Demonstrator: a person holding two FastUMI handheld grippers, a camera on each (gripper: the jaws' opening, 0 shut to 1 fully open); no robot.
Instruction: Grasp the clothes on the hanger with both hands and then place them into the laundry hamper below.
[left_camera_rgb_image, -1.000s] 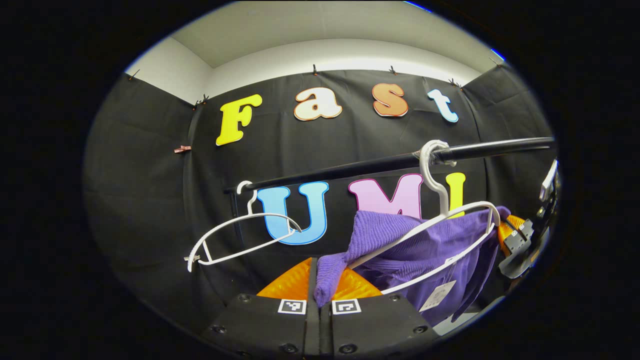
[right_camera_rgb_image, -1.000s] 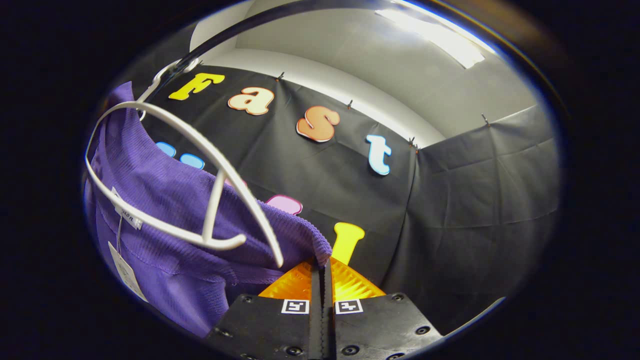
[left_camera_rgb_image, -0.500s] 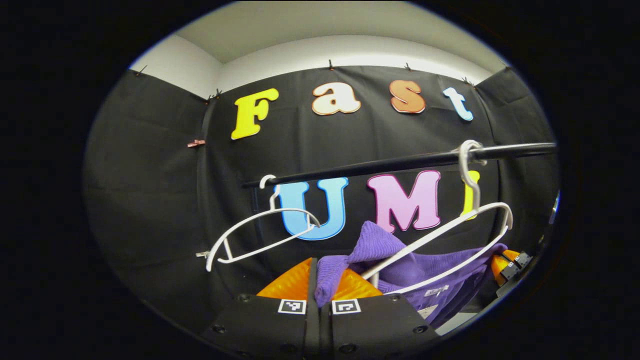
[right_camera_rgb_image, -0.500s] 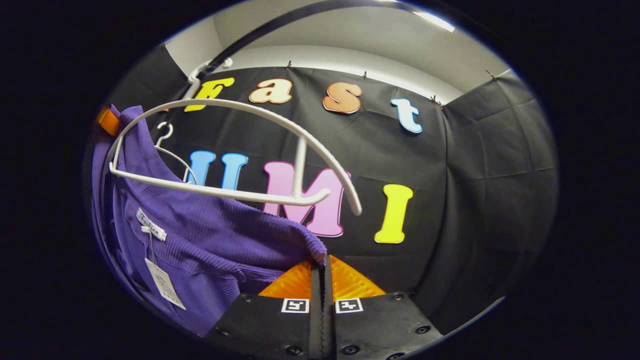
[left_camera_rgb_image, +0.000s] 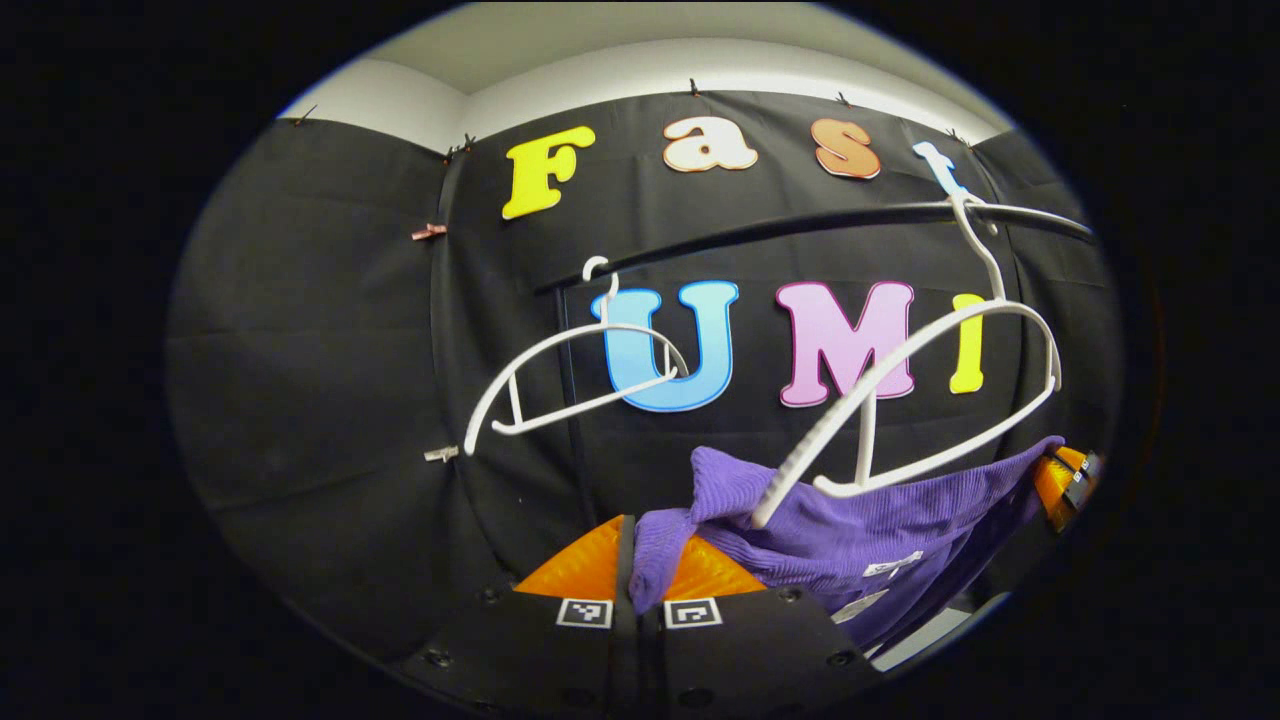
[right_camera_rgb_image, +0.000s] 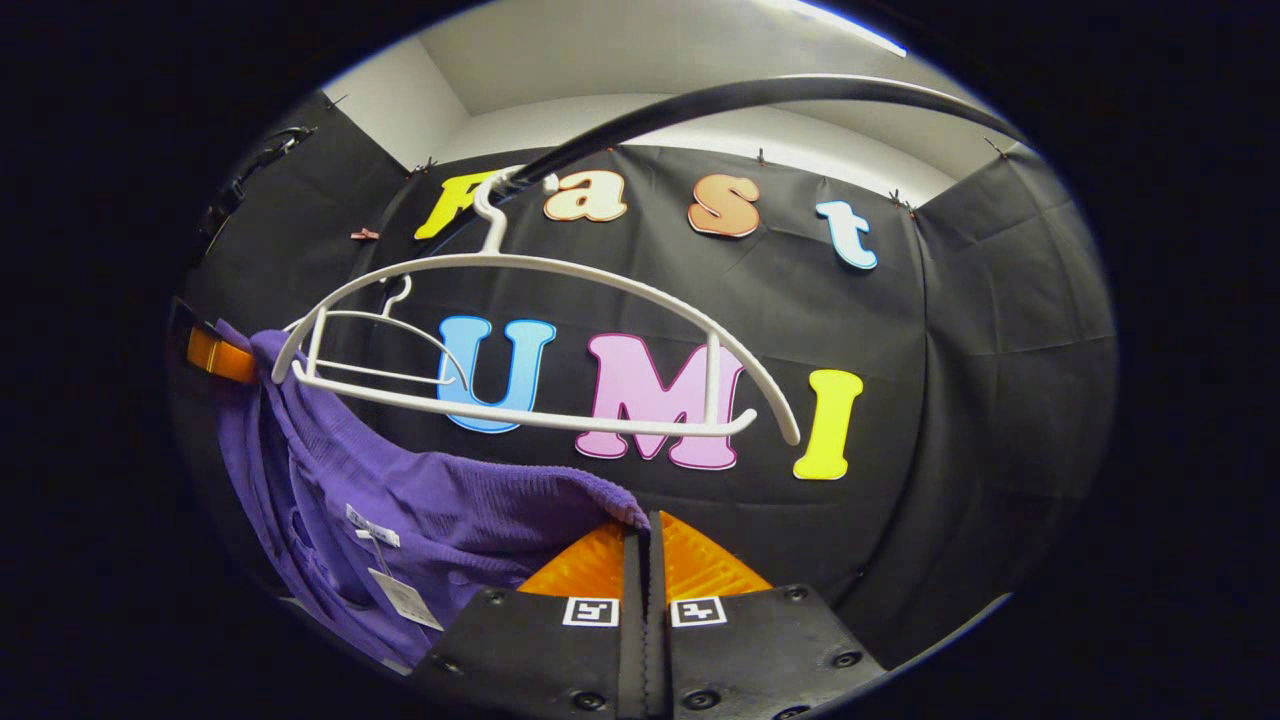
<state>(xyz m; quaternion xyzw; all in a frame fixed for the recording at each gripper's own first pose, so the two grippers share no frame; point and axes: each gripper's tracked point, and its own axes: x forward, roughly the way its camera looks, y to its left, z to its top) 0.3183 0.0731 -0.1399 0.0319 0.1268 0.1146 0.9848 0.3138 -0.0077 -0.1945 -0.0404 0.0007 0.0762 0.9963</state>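
A purple knit garment (left_camera_rgb_image: 890, 515) sags between my two grippers, below the white hanger (left_camera_rgb_image: 940, 380) it came from. My left gripper (left_camera_rgb_image: 632, 530) is shut on one bunched corner of the cloth. In the right gripper view, my right gripper (right_camera_rgb_image: 645, 520) is shut on the garment's (right_camera_rgb_image: 430, 500) other edge. There the hanger (right_camera_rgb_image: 530, 268) hangs bare on the black rail (right_camera_rgb_image: 700, 105) above the cloth. In the left gripper view the hanger's near tip overlaps the cloth; I cannot tell whether they touch. White tags dangle from the garment.
A second, empty white hanger (left_camera_rgb_image: 575, 375) hangs farther along the black rail (left_camera_rgb_image: 760, 228). The black cloth wall closes in the back and both sides. A pale strip of floor (left_camera_rgb_image: 925, 645) shows under the garment.
Both grippers have come down with the garment. The cloth has slid off the hanger's arms, and the hanger now sits higher in both views and has swung level.
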